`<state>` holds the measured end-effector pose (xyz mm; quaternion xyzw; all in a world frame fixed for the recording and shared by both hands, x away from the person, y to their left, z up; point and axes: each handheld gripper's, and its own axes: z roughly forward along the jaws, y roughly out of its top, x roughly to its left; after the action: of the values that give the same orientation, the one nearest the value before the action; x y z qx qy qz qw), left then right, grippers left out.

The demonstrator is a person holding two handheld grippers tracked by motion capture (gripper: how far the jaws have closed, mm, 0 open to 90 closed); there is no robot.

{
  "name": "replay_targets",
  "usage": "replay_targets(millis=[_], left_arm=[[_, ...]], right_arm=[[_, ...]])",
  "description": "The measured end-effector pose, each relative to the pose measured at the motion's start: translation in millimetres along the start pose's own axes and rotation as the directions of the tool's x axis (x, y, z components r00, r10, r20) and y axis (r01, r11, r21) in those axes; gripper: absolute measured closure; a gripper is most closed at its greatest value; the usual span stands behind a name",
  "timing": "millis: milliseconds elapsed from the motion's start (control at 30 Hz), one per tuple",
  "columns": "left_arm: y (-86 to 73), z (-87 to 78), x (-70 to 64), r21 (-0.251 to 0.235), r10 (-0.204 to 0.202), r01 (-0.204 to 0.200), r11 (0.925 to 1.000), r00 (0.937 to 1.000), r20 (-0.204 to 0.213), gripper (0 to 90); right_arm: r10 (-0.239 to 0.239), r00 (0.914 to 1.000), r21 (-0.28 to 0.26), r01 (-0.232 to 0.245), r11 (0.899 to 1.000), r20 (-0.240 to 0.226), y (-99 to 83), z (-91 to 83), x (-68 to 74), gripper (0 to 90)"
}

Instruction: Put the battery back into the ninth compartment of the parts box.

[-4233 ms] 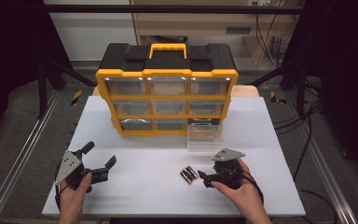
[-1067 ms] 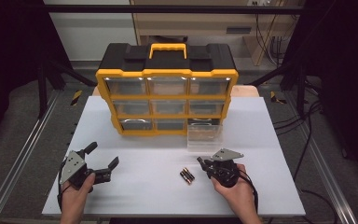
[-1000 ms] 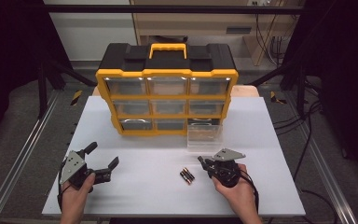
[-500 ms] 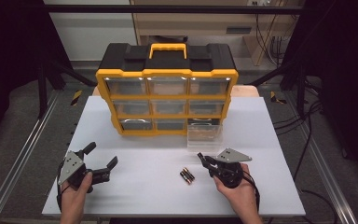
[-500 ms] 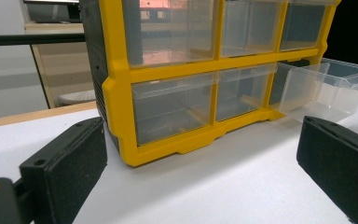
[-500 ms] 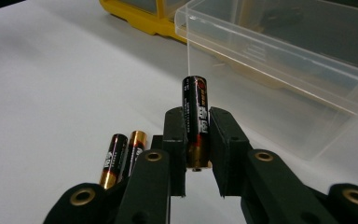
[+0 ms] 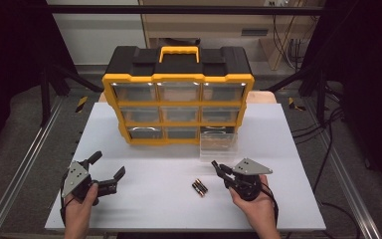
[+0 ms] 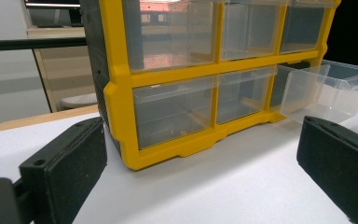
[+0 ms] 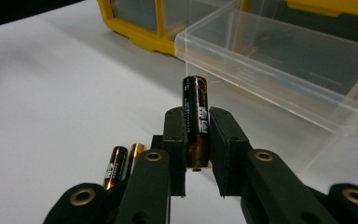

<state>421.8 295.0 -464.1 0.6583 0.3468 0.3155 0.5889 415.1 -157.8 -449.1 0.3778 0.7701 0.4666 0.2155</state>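
Standing upright between our right gripper's (image 9: 197, 140) black jaws, the black-and-copper cylindrical battery (image 9: 196, 119) is pinched at its lower half, its top rising above the pads; two more black-and-copper batteries (image 9: 121, 164) lie side by side on the white table (image 9: 51, 93) just left; the clear plastic drawer (image 9: 279, 65) sits pulled out beyond; our left gripper (image 7: 107, 172) rests spread wide, facing the yellow-and-black drawer cabinet (image 8: 116, 84).

The high view is looking down over the tabletop (image 7: 144, 199) toward the yellow organizer (image 7: 178, 94); both gripper views are facing that organizer (image 8: 121, 84) (image 9: 135, 25) from low and close.
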Motion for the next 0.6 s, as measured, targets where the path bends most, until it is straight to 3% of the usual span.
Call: replay_targets(millis=[233,600], left_arm=[[0.0,0.0,0.2,0.001,0.001,-0.001,1.0,1.0,0.001,1.2],[-0.3,-0.7,1.4,0.004,0.004,-0.004,1.0,1.0,-0.009,1.2]], right_arm=[[-0.004,0.9999,-0.076,0.005,0.997,0.014,6.0,-9.3,1.9,77.0],[-0.009,0.9995,-0.129,0.012,0.992,0.029,19.8,-21.4,1.5,77.0]])
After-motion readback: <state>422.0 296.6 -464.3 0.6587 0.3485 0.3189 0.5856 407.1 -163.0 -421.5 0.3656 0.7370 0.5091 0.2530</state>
